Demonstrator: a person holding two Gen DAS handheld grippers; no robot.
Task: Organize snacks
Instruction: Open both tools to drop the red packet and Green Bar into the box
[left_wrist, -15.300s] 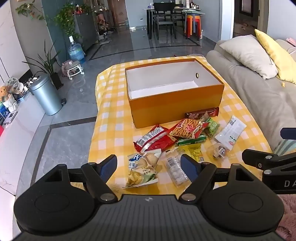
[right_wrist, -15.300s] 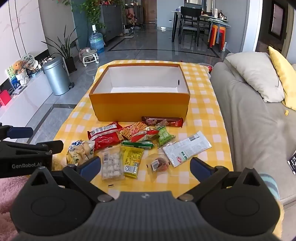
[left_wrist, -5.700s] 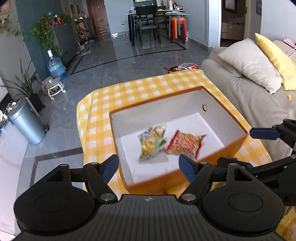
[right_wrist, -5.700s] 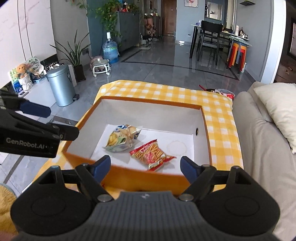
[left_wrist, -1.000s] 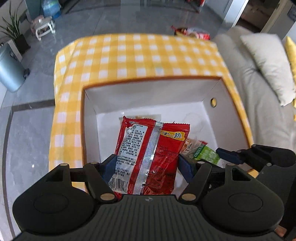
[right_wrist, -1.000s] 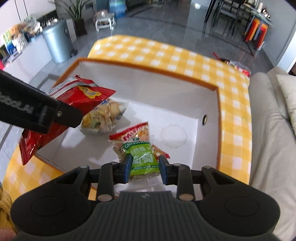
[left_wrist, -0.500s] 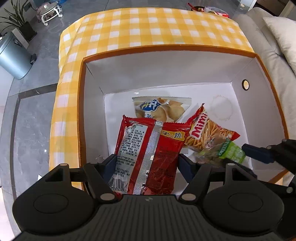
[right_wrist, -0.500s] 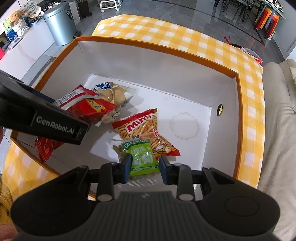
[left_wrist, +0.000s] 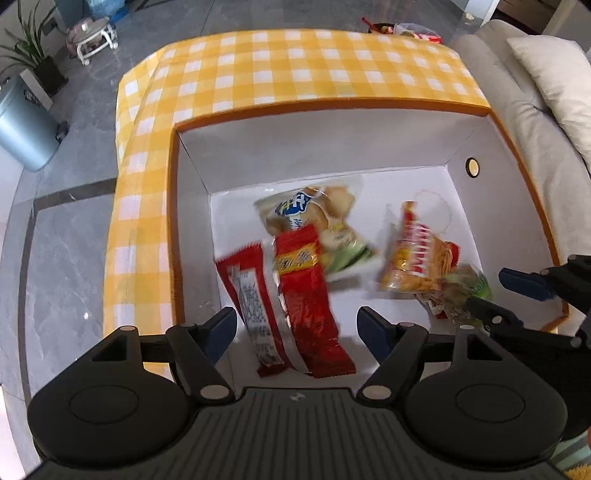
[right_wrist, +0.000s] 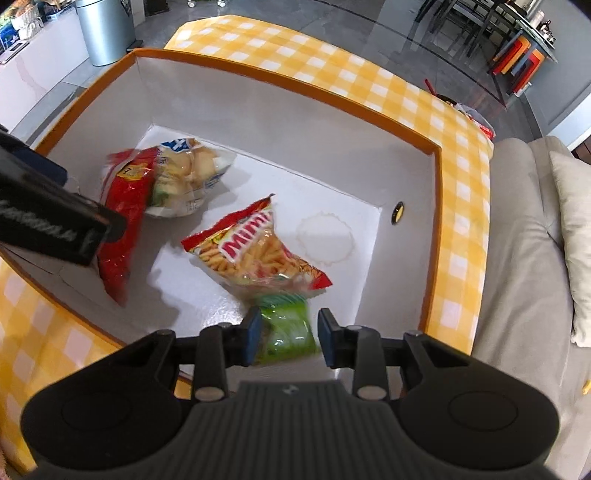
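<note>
1. Orange box (right_wrist: 436, 221) on checked bench (left_wrist: 295, 70): w/ chip bag (left_wrist: 310, 218) & Mimi stick pack (right_wrist: 258, 254) lying on its floor, so 2 snacks stowed.
2. Red pack (left_wrist: 295, 302): blurred, prob. dropping into box; left tool (left_wrist: 295, 328) jaws just widened, pads clear of it.
3. Green pack (right_wrist: 286, 328): over box, right tool (right_wrist: 286, 334) narrow, seemingly pinching it. Release left.
4. Other snacks: out of view.

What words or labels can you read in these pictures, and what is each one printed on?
"Mimi": red letters on the orange stick-snack bag lying in the box.
White lettering on the side of the left gripper, seen from the right wrist: too blurred to read.
Blue logo on the pale chip bag: not legible.
Yellow panel and back print on the red packet: blurred.
Green packet: blurred.
</note>
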